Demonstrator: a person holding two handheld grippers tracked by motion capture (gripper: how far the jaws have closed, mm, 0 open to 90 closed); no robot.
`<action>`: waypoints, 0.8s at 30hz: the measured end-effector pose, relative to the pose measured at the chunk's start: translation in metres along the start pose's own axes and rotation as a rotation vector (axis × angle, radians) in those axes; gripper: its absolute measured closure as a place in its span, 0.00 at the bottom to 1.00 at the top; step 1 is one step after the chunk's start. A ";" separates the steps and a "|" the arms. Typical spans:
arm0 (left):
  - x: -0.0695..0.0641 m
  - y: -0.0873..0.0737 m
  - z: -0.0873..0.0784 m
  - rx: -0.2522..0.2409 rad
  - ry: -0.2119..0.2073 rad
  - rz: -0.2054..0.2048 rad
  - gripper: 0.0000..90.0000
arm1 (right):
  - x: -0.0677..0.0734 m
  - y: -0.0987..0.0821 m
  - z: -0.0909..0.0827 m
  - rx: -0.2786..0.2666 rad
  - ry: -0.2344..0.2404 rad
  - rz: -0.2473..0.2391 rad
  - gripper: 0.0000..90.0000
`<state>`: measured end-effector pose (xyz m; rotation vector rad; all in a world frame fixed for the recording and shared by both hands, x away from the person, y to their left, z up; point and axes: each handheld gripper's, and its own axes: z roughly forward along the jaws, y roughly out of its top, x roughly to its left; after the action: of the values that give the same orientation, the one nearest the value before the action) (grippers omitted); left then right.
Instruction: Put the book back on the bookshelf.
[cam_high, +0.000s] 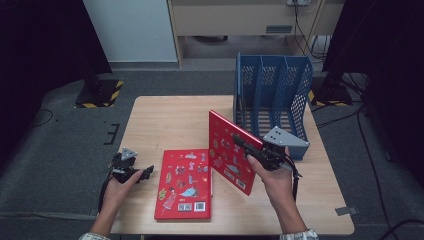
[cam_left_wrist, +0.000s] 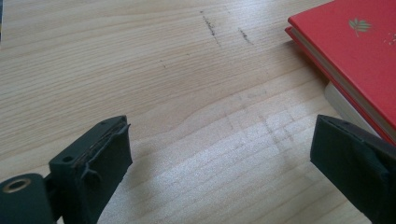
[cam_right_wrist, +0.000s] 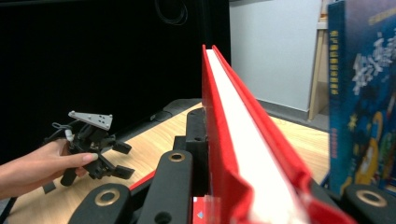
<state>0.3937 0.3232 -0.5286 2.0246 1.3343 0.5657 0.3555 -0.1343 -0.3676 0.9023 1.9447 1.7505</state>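
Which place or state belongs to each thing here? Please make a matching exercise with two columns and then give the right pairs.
1. lifted red book
2. flat red book
3. blue file rack
4. left gripper

a. open, above bare table
b. lying on the table, near edge
c. standing at the far right corner
d. upright, clamped in the right gripper

Pairs: 1-d, 2-b, 3-c, 4-a

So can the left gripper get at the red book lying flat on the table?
Probably yes: the left gripper is open, empty, beside the flat red book, with bare table between them.
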 end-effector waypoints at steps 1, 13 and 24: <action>0.000 0.000 0.000 0.002 0.000 0.001 0.05 | -0.001 0.000 -0.002 0.000 -0.006 0.001 0.89; 0.000 -0.003 0.006 0.035 0.004 0.001 0.04 | -0.012 -0.005 -0.017 0.005 -0.040 0.013 0.89; 0.000 -0.004 0.007 0.024 0.007 -0.005 0.01 | -0.016 -0.009 -0.023 0.007 -0.045 0.021 0.89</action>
<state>0.3953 0.3221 -0.5362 2.0393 1.3561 0.5577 0.3500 -0.1620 -0.3747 0.9601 1.9200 1.7211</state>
